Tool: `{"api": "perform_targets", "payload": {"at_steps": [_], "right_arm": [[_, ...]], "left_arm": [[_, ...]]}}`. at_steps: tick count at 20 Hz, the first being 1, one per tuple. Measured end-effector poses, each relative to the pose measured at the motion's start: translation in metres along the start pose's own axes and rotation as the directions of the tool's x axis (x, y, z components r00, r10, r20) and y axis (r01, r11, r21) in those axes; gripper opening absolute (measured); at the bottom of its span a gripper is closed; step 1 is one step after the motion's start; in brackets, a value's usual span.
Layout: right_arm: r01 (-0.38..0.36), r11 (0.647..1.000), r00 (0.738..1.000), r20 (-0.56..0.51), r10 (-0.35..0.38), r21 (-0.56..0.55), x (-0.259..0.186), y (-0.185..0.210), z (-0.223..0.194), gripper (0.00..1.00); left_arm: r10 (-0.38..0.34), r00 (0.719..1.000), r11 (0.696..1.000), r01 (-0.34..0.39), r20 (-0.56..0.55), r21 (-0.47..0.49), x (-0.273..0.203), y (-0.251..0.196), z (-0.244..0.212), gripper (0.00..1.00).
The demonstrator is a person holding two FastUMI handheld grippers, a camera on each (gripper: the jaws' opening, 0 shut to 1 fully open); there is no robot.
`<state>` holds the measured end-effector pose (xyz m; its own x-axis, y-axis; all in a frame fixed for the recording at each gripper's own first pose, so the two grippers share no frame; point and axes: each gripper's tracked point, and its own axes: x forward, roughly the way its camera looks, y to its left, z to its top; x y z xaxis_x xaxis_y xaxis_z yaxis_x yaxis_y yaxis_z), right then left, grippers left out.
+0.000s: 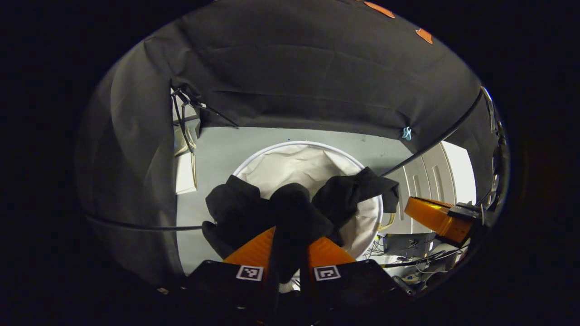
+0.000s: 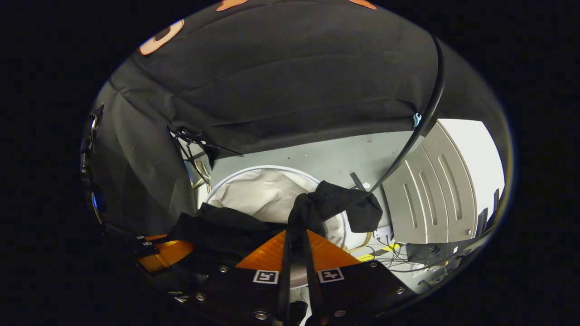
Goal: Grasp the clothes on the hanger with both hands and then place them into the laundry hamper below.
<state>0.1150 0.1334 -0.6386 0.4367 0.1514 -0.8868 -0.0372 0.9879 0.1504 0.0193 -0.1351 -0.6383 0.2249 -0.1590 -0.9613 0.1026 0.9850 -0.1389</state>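
Left gripper view looks down over its own tongs [image 1: 290, 237], which are pinching a fold of the black garment [image 1: 294, 213]; the cloth bunches up between both fingers and spills to either side, over the near rim of the white laundry hamper [image 1: 299, 165]. The right tongs [image 2: 297, 246], seen in the right gripper view, are likewise pressed together on another part of the same garment [image 2: 326, 201], which hangs above the hamper [image 2: 263, 190] at its right-hand rim. So the clothing is stretched between the two grips, held aloft over the hamper's open mouth, with the pale lining bare beneath.

Judging from this, the lowering or release is what remains. The main risk is the loose flap that trails past the hamper's rim on the right (it sits partly outside the ring in both views): let go as things stand and that end may drape over the edge or slide onto the grey floor [image 1: 217, 154]. A black cable [image 1: 435, 140] runs close by that flap and could snag it.

Room is fair toward the hamper's far rim, where floor lies open up to the black booth cloth. The right side is tighter, with a ribbed grey panel [image 2: 421, 199] and tangled wiring near the hamper's edge.
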Motion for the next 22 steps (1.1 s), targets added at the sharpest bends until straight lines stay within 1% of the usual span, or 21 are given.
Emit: {"api": "perform_targets", "payload": {"at_steps": [1, 2, 4, 5, 6, 7, 8, 10, 11, 12, 13, 14, 15, 18, 22], "right_arm": [[0.004, 1.0, 1.0, 0.0, -0.004, -0.002, -0.003, -0.001, 0.0, 0.21], [0.003, 1.0, 1.0, 0.002, -0.003, 0.0, -0.008, -0.001, -0.002, 0.23], [0.0, 1.0, 1.0, 0.007, 0.0, 0.008, -0.015, -0.002, -0.003, 0.31], [-0.01, 1.0, 1.0, 0.01, 0.01, 0.014, -0.022, -0.002, -0.004, 0.47], [-0.016, 1.0, 1.0, 0.013, 0.016, 0.017, -0.029, -0.001, -0.003, 0.42], [-0.018, 1.0, 1.0, 0.02, 0.017, 0.018, -0.037, -0.003, -0.003, 0.52], [-0.015, 1.0, 1.0, 0.026, 0.014, 0.015, -0.044, -0.004, -0.003, 0.51], [-0.013, 1.0, 0.998, 0.054, 0.012, 0.019, -0.062, -0.009, 0.003, 0.79], [-0.016, 1.0, 0.997, 0.07, 0.014, 0.026, -0.073, -0.009, 0.006, 0.93], [-0.022, 0.999, 0.996, 0.087, 0.019, 0.03, -0.085, -0.01, 0.01, 0.95], [-0.023, 0.999, 0.994, 0.104, 0.02, 0.028, -0.097, -0.013, 0.014, 0.95], [-0.019, 1.0, 0.993, 0.119, 0.016, 0.022, -0.109, -0.018, 0.017, 0.95], [-0.013, 1.0, 0.991, 0.133, 0.011, 0.013, -0.121, -0.024, 0.02, 0.95], [0.011, 1.0, 0.984, 0.176, -0.01, -0.005, -0.158, -0.039, 0.026, 0.95], [0.035, 0.999, 0.974, 0.224, -0.04, 0.027, -0.209, -0.064, 0.033, 0.95]], "left_arm": [[0.0, 1.0, 1.0, 0.001, 0.008, -0.009, -0.004, 0.0, 0.004, 0.27], [-0.004, 1.0, 1.0, 0.004, 0.017, -0.017, -0.008, 0.0, 0.004, 0.37], [-0.002, 0.999, 1.0, 0.003, 0.034, -0.031, -0.018, 0.001, 0.01, 0.55], [-0.012, 0.999, 0.999, 0.013, 0.046, -0.039, -0.024, 0.001, 0.014, 0.51], [-0.007, 0.998, 0.999, 0.01, 0.059, -0.043, -0.032, 0.0, 0.013, 0.67], [-0.009, 0.998, 0.999, 0.013, 0.069, -0.048, -0.04, -0.001, 0.013, 0.84], [-0.008, 0.997, 0.999, 0.012, 0.079, -0.051, -0.05, -0.002, 0.012, 1.0], [0.01, 0.995, 0.998, -0.004, 0.099, -0.06, -0.068, 0.002, 0.013, 0.95], [0.014, 0.993, 0.998, -0.006, 0.113, -0.067, -0.078, 0.001, 0.014, 0.97], [0.03, 0.991, 0.997, -0.021, 0.129, -0.069, -0.09, 0.005, 0.014, 0.99], [0.049, 0.988, 0.997, -0.039, 0.149, -0.066, -0.101, 0.01, 0.017, 0.98], [0.059, 0.984, 0.997, -0.049, 0.17, -0.063, -0.111, 0.012, 0.019, 1.0], [0.062, 0.98, 0.997, -0.051, 0.188, -0.061, -0.123, 0.011, 0.021, 0.98], [0.063, 0.967, 0.997, -0.048, 0.247, -0.066, -0.162, 0.01, 0.028, 0.98], [0.077, 0.937, 0.996, -0.058, 0.341, -0.065, -0.22, 0.008, 0.043, 0.98]]}}
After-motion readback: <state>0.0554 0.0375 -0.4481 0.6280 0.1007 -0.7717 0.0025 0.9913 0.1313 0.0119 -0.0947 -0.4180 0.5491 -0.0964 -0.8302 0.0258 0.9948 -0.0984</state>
